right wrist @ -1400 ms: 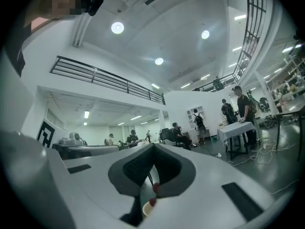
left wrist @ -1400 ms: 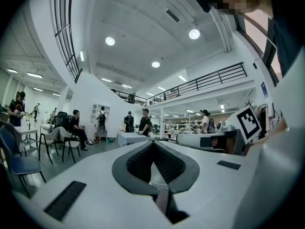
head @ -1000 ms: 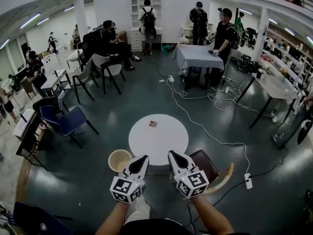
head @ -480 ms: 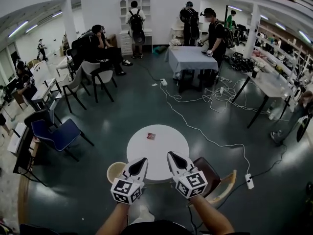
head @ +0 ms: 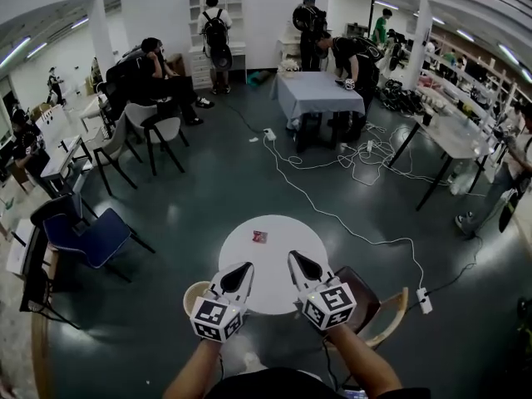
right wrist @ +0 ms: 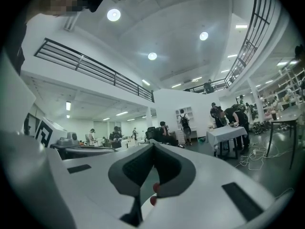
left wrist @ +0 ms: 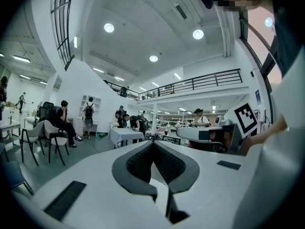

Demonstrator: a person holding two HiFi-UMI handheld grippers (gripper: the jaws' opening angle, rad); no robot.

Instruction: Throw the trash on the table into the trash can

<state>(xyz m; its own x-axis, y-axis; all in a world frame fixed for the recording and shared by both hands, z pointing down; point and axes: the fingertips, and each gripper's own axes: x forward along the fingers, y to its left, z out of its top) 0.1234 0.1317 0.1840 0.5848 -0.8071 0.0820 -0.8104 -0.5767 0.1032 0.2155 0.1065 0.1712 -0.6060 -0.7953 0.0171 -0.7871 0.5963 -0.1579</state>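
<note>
A small red wrapper (head: 259, 236) lies on the far half of the round white table (head: 278, 285). A beige trash can (head: 194, 293) stands on the floor at the table's near left, partly hidden behind my left gripper (head: 242, 269). My right gripper (head: 297, 259) hovers over the table's near edge, level with the left one. Both point forward and are shut with nothing in them. In the left gripper view the jaws (left wrist: 153, 143) meet at the tip; the right gripper view shows the same (right wrist: 153, 144). The wrapper lies well ahead of both tips.
A brown chair (head: 370, 304) stands at the table's near right and a blue chair (head: 87, 241) to the left. White cables (head: 349, 223) and a power strip (head: 425, 301) run across the dark floor. Farther off are a cloth-covered table (head: 316, 91), more chairs and several people.
The view has moved forward across the room. Both shut grippers now sit closer to the round table and the trash can, with their tips over the table's near edge.
</note>
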